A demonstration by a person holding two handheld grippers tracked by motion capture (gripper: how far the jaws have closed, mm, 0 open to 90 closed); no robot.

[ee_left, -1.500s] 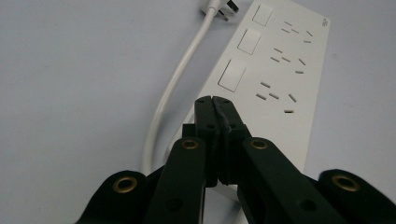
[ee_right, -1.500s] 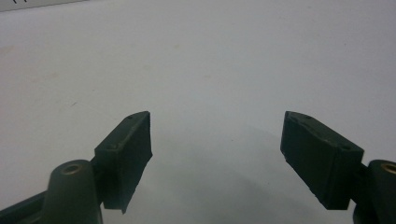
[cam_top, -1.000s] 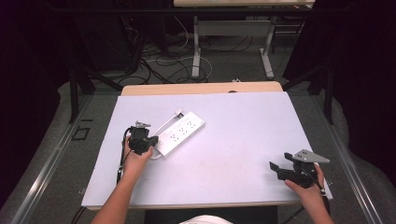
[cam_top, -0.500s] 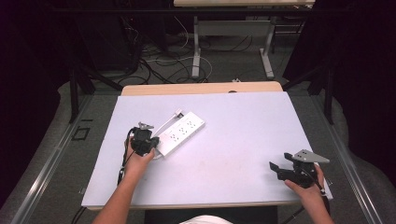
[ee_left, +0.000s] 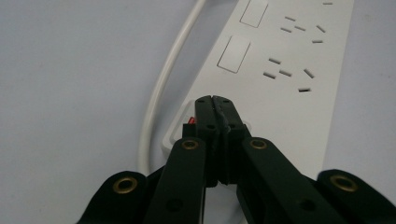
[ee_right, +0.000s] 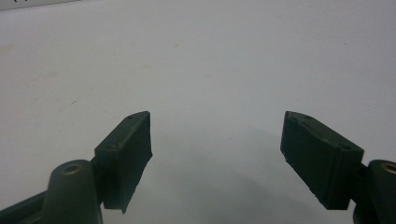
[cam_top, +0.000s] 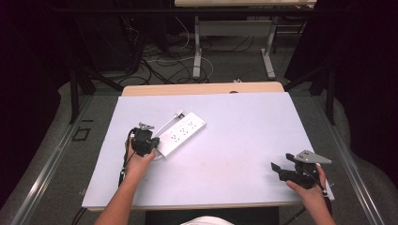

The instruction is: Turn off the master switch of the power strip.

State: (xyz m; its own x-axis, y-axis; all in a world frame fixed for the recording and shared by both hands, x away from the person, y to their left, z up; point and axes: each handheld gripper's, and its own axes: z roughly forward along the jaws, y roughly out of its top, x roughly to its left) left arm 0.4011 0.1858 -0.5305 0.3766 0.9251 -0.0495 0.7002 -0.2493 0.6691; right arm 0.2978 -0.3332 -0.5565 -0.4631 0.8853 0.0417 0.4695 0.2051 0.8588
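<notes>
Power strip [ee_left: 289,70]: left tool [ee_left: 215,105], jaws pressed together, partly hides its red switch [ee_left: 190,121]; right tool [ee_right: 215,154] gapes wide.

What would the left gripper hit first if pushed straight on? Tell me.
The power strip. The left gripper has its jaws shut, tips right at the strip's near end beside a small red switch. Whether they already touch it is unclear.

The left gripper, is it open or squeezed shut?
Shut. The left gripper has its jaws pressed together, tips at the red switch on the white power strip.
</notes>
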